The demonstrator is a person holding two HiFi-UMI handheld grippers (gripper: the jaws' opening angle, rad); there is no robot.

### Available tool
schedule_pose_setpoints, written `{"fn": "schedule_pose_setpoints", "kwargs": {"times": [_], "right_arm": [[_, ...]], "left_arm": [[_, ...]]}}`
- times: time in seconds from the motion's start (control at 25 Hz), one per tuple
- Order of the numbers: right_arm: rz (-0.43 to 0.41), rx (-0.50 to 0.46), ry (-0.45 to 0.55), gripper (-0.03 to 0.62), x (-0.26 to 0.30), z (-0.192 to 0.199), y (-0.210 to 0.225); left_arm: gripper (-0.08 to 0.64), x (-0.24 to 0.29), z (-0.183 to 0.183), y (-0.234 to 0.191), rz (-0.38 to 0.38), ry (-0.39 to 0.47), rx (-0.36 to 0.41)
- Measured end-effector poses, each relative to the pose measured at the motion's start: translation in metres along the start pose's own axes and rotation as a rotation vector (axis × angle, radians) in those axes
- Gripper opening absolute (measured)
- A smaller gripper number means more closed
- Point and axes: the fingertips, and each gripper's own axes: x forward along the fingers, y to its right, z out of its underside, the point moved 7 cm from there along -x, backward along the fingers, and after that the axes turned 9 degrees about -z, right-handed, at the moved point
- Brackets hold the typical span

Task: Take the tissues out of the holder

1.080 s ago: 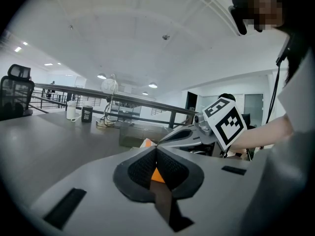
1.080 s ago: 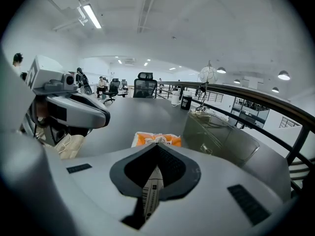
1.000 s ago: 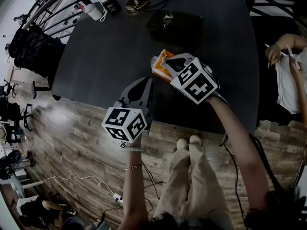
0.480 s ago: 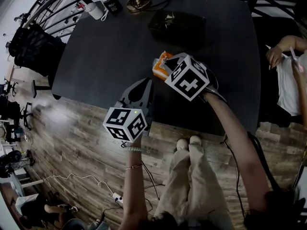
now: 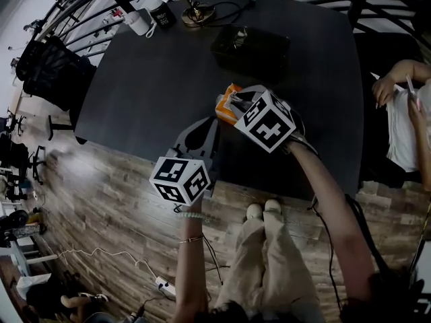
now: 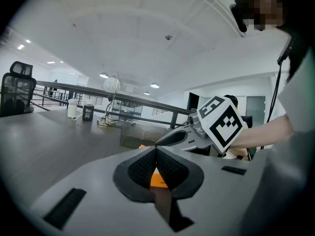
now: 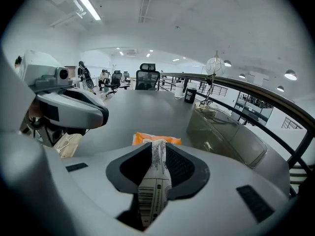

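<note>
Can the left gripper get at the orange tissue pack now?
Probably yes: the left gripper points straight at the orange tissue pack close ahead, nothing between them; its jaws are shut, though.

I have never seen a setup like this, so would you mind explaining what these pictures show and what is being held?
A person holds a two-jaw gripper in each hand; the marker cubes are part of them. One picture comes from a head camera looking down; the other two from cameras riding on each gripper. On the dark table are an orange tissue pack and, farther off, a box-shaped holder. The left gripper is shut and empty. The right gripper has just been opening its jaws, with the pack's barcoded wrapper end between them.
</note>
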Motion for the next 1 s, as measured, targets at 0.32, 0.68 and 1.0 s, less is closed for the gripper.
{"fn": "schedule_pose_setpoints", "kwargs": {"times": [0.32,0.68,1.0], "right_arm": [[0.051,0.102,0.135,0.075,-0.033,-0.007,0.005],[-0.041,0.190,0.248,0.028,-0.076,-0.024,-0.013],[0.057,0.260,0.478,0.012,-0.128,-0.036,-0.046]], "left_arm": [[0.008,-0.008,-0.013,0.003,0.007,0.029,-0.030],[0.008,-0.014,-0.054,0.024,0.074,0.108,-0.016],[0.008,-0.037,-0.065,0.054,0.142,0.125,0.038]]}}
